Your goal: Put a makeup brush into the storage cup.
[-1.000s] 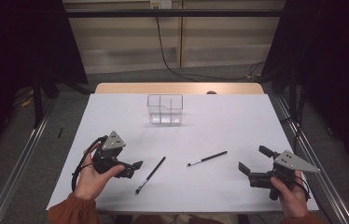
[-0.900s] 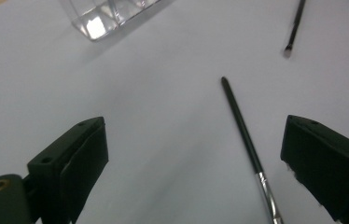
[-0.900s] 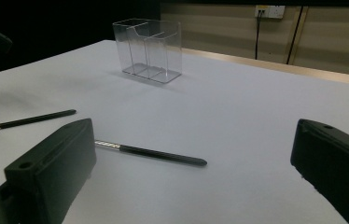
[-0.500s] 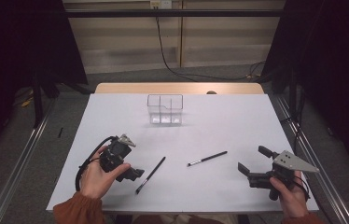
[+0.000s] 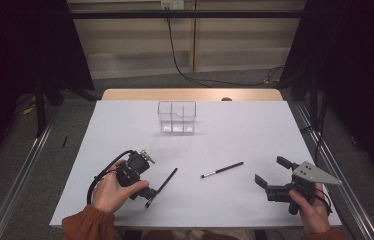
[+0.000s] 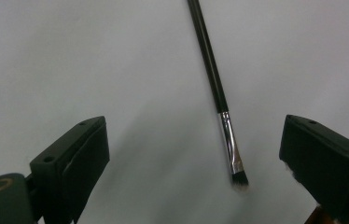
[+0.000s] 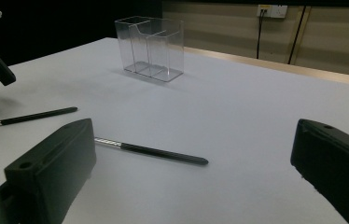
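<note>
Left hand-held gripper (image 5: 142, 192) has tipped down over the near brush (image 6: 219, 98), jaws wide, empty; right hand-held gripper (image 5: 270, 176) unmoved, wide, empty.

Looks forward and down from high over the near edge of the white bench (image 5: 235, 200). Rides close above a black brush (image 6: 212, 74), facing down. Looks low across toward the clear box (image 7: 151, 46), also seen from above.
</note>
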`<action>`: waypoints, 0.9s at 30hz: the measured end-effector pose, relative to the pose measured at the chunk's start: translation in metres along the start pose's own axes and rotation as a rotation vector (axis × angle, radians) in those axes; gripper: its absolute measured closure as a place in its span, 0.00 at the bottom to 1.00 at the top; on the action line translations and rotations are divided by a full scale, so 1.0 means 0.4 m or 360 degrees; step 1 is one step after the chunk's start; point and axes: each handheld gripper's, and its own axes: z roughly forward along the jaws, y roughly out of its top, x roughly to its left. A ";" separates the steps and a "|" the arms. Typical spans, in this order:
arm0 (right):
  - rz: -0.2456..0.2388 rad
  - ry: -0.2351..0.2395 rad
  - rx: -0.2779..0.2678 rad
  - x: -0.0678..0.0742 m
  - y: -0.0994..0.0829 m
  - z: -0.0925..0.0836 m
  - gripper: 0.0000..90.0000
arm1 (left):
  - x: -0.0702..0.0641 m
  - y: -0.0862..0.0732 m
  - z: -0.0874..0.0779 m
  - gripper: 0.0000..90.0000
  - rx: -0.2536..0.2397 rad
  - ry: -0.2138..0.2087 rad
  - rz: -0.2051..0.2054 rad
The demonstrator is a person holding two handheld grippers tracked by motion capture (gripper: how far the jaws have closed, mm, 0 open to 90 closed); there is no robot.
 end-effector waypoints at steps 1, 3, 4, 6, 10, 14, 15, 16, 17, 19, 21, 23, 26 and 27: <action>0.0000 0.0000 0.0002 0.000 0.000 0.000 0.00 | -0.001 0.002 0.001 0.09 0.0010 0.0004 -0.0006; -0.0003 0.0004 0.0004 0.001 0.000 0.001 0.00 | -0.003 0.004 0.005 0.08 0.0022 0.0033 -0.0012; -0.0002 0.0004 0.0004 0.001 0.000 0.001 0.00 | -0.004 0.006 0.007 0.08 0.0025 0.0040 -0.0028; 0.0000 0.0009 0.0008 0.001 -0.001 0.002 0.00 | -0.003 0.010 0.011 0.08 0.0047 0.0033 -0.0038; 0.0001 0.0002 0.0017 -0.001 -0.002 0.002 0.00 | -0.009 0.016 0.020 0.10 0.0100 0.0024 -0.0037; -0.0010 0.0007 0.0019 0.000 -0.002 0.002 0.00 | -0.013 0.021 0.031 0.18 0.0102 0.0004 -0.0049; -0.0009 0.0010 0.0021 0.001 -0.002 0.002 0.00 | -0.013 0.022 0.033 0.20 0.0103 -0.0002 -0.0048; -0.0011 0.0010 0.0019 0.000 -0.002 0.002 0.00 | -0.012 0.023 0.036 0.24 0.0111 -0.0004 -0.0045; -0.0011 0.0010 0.0019 0.000 -0.002 0.002 0.00 | -0.013 0.023 0.037 0.24 0.0110 -0.0019 -0.0055; -0.0012 0.0012 0.0017 0.000 -0.002 0.002 0.00 | -0.014 0.022 0.038 0.37 0.0080 -0.0057 -0.0056; -0.0012 0.0009 0.0018 0.000 -0.002 0.002 0.00 | -0.017 0.021 0.040 0.40 0.0090 -0.0057 -0.0070; -0.0011 0.0010 0.0018 0.001 -0.002 0.002 0.00 | -0.019 0.021 0.043 0.48 0.0086 -0.0070 -0.0078; -0.0013 0.0012 0.0022 0.002 -0.002 0.002 0.00 | -0.023 0.023 0.046 0.54 0.0090 -0.0090 -0.0084; -0.0014 0.0012 0.0022 0.002 -0.002 0.002 0.00 | -0.025 0.024 0.049 0.56 0.0105 -0.0099 -0.0073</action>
